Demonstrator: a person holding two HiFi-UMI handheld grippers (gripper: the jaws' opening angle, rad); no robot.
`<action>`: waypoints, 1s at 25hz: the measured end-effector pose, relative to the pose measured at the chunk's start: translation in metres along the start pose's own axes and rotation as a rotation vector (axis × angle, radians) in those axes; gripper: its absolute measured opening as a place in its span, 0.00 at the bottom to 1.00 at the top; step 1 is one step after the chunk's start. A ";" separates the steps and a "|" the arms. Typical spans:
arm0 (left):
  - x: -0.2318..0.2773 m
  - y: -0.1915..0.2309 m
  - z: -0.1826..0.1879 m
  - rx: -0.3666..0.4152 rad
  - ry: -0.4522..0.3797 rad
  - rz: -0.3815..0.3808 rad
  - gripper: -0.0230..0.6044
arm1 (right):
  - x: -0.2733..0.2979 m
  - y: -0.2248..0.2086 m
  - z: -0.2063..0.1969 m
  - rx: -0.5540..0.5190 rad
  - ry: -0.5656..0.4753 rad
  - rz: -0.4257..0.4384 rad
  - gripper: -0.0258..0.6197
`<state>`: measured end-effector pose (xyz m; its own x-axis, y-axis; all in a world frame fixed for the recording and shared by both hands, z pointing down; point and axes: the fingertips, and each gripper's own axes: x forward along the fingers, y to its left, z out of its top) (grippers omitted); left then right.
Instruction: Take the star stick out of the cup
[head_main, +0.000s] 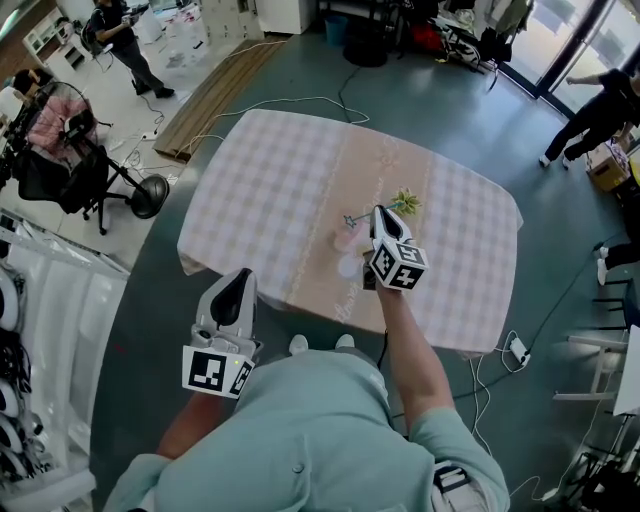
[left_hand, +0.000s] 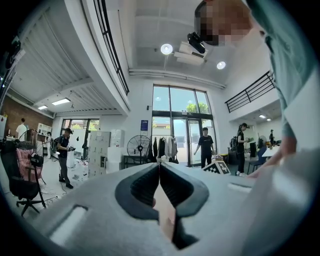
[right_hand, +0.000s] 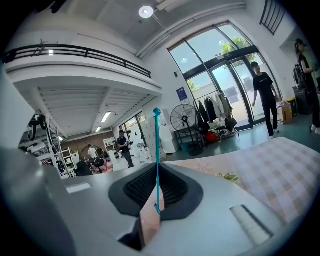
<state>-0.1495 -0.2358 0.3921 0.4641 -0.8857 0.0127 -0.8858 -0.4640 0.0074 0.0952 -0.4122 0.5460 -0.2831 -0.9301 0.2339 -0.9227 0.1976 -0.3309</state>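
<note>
In the right gripper view my right gripper is shut on the thin teal star stick, which rises straight up from between the pads. Seen from the head view, the right gripper hovers over the middle of the checked tablecloth. There the stick juts left, its star end above a pale pink cup and clear of it. A second pale round cup sits just nearer me. My left gripper hangs off the table by my body, and its jaws are shut on nothing.
A green and yellow sprig lies on the cloth just beyond the right gripper. A floor fan and a chair stand left of the table. Cables and a power strip lie on the floor at right. People stand around the room's edges.
</note>
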 end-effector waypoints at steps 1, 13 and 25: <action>0.000 0.000 0.000 -0.001 0.000 -0.001 0.05 | -0.002 0.001 0.002 -0.004 -0.003 0.001 0.06; 0.003 0.000 0.000 -0.006 -0.005 -0.012 0.05 | -0.022 0.018 0.039 -0.032 -0.066 0.040 0.06; 0.005 -0.001 0.001 -0.011 -0.005 -0.018 0.05 | -0.048 0.048 0.093 -0.137 -0.176 0.077 0.06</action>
<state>-0.1466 -0.2402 0.3915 0.4795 -0.8775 0.0071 -0.8774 -0.4793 0.0190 0.0888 -0.3872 0.4337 -0.3150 -0.9480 0.0454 -0.9305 0.2990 -0.2114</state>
